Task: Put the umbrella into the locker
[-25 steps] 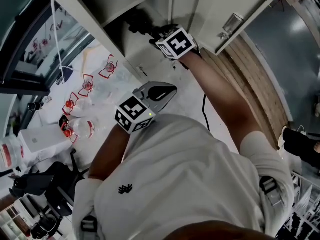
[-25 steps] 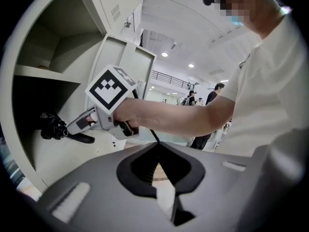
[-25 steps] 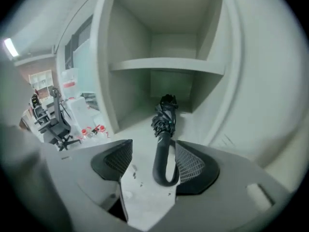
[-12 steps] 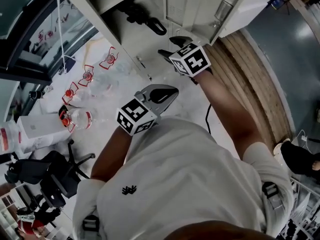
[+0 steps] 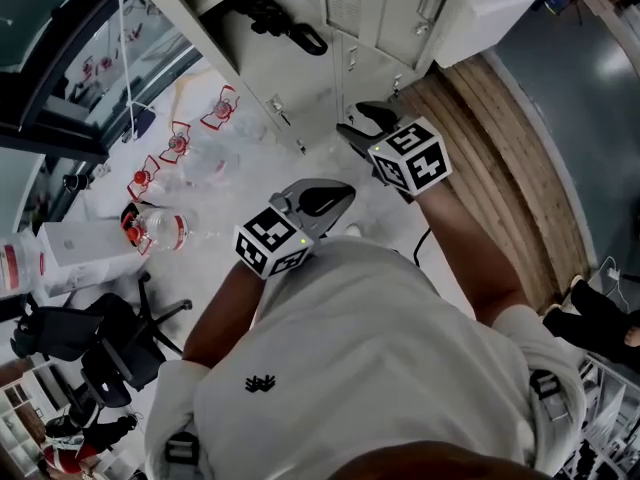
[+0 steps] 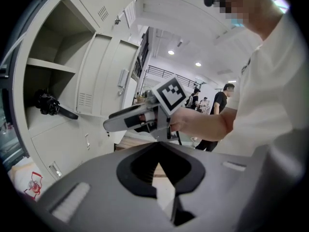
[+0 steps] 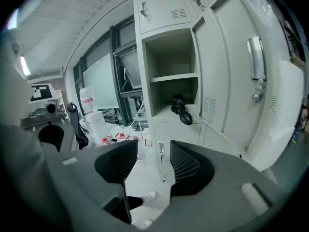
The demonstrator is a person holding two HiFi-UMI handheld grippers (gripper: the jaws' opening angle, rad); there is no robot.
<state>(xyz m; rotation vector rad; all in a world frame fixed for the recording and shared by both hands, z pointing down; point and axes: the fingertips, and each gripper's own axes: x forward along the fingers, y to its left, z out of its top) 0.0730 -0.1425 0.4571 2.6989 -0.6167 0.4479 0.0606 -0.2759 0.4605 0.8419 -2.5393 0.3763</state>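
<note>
The black folded umbrella [image 5: 285, 26] lies on the bottom of the open locker compartment [image 5: 232, 68], with its strap hanging over the front edge. The right gripper view shows the umbrella [image 7: 179, 108] on that shelf, far beyond the jaws. My right gripper [image 5: 360, 120] is out in front of the lockers, well clear of the umbrella. Its jaws are closing with nothing between them [image 7: 153, 154]. My left gripper [image 5: 322, 196] hangs lower and nearer my body, its jaws together and holding nothing [image 6: 157, 146]. In the left gripper view the umbrella [image 6: 50, 105] sits at the left and the right gripper [image 6: 110, 125] crosses the middle.
The compartment's door [image 7: 241, 57] stands open to the right. Bottles with red labels [image 5: 160, 228], a white box [image 5: 75, 258] and a black office chair [image 5: 90, 338] stand to the left on the pale floor. Wooden flooring [image 5: 500, 148] runs on the right. People [image 6: 222, 98] stand far off.
My right gripper has drawn back out of the locker toward my body, leaving the umbrella on the shelf, and its jaws have narrowed. The left gripper shifted only slightly.
</note>
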